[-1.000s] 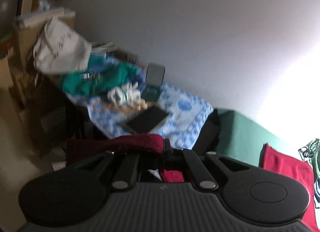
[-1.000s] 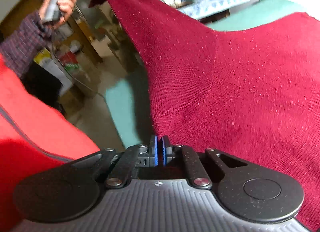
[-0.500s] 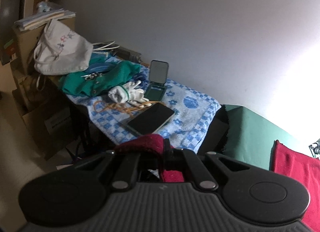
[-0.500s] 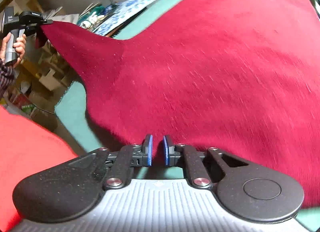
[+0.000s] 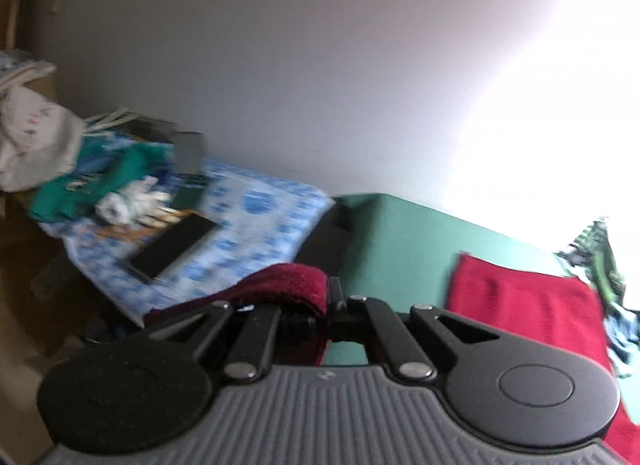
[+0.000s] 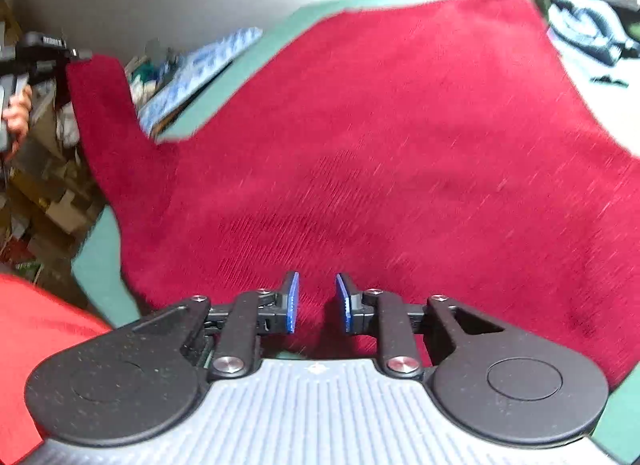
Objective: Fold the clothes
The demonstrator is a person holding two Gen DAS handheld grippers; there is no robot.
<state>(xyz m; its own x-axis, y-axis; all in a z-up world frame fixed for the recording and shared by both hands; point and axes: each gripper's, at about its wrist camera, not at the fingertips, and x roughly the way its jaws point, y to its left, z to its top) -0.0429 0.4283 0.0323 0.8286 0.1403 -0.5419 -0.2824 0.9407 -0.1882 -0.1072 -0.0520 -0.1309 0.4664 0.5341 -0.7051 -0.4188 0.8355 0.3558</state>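
Note:
A dark red knitted sweater [image 6: 400, 137] lies spread on the green surface [image 6: 96, 265]. My right gripper [image 6: 317, 301] hovers over its near edge. Its jaws are opening and the blue pads [image 6: 293, 303] stand apart with nothing pressed between them. One sleeve [image 6: 104, 117] stretches up to the left, where my left gripper [image 6: 80, 53], held by a hand [image 6: 16, 113], has its end. In the left wrist view the left gripper [image 5: 329, 305] is shut on the sleeve's cuff [image 5: 288, 285], with the sweater's body [image 5: 520, 305] at the right.
A side table with a blue patterned cloth [image 5: 248, 221] holds a dark phone [image 5: 172, 249], white gloves [image 5: 128, 201], a green garment [image 5: 100, 181] and a white bag [image 5: 32, 145]. More clothes [image 6: 588, 25] are piled at the far right. Boxes [image 6: 48, 201] clutter the floor at the left.
My right gripper's jaws have parted and let go of the sweater's edge, which now lies flat. My left gripper has carried the cuff sideways towards the green surface.

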